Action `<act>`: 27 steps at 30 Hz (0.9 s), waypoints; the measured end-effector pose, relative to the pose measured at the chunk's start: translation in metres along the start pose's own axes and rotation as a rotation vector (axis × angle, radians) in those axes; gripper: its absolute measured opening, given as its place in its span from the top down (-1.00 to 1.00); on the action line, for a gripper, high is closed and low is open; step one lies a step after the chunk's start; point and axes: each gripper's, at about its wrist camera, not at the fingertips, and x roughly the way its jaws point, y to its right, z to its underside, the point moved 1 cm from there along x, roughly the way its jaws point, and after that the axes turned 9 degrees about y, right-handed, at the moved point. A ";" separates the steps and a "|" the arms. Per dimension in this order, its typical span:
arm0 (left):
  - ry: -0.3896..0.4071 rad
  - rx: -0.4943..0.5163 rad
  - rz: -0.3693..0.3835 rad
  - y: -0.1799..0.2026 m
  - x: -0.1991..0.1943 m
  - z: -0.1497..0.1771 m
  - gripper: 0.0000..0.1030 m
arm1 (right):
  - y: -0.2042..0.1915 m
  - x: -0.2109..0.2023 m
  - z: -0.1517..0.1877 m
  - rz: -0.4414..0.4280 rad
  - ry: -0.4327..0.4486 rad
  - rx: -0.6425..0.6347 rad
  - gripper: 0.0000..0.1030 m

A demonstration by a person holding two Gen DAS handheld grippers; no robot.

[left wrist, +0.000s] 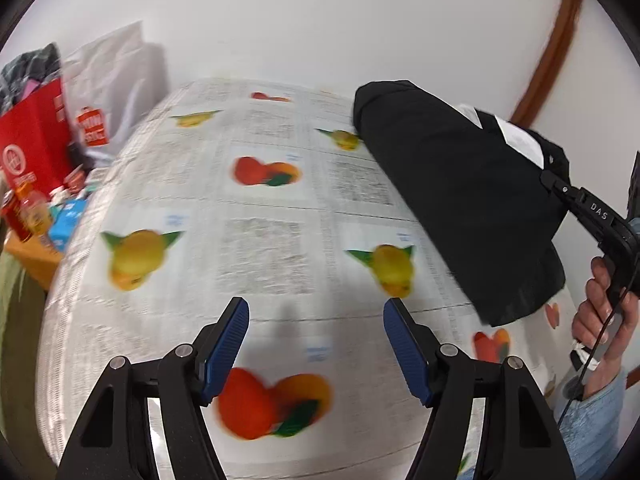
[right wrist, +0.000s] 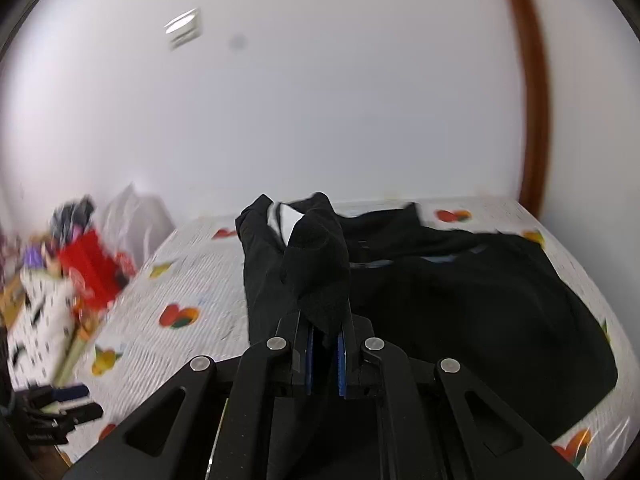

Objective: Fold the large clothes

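Note:
A large black garment (left wrist: 460, 196) lies on the right side of a table covered with a fruit-print cloth (left wrist: 260, 240). In the right wrist view the garment (right wrist: 460, 300) spreads over the right half of the table, with one bunched part lifted. My right gripper (right wrist: 324, 332) is shut on that bunched black fabric and holds it above the table. It shows at the right edge of the left wrist view (left wrist: 560, 188), clamped on the garment's edge near a white label (left wrist: 520, 138). My left gripper (left wrist: 316, 316) is open and empty over the bare cloth, left of the garment.
A red bag (left wrist: 32, 152), a white plastic bag (left wrist: 116, 76) and small bottles and boxes (left wrist: 44, 212) crowd the left beyond the table's edge. A white wall stands behind the table, with a brown door frame (right wrist: 532, 120) at the right.

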 end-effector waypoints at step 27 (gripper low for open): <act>-0.129 0.189 0.167 0.185 0.099 0.045 0.03 | 0.192 -0.008 0.104 0.272 -0.290 -0.082 0.34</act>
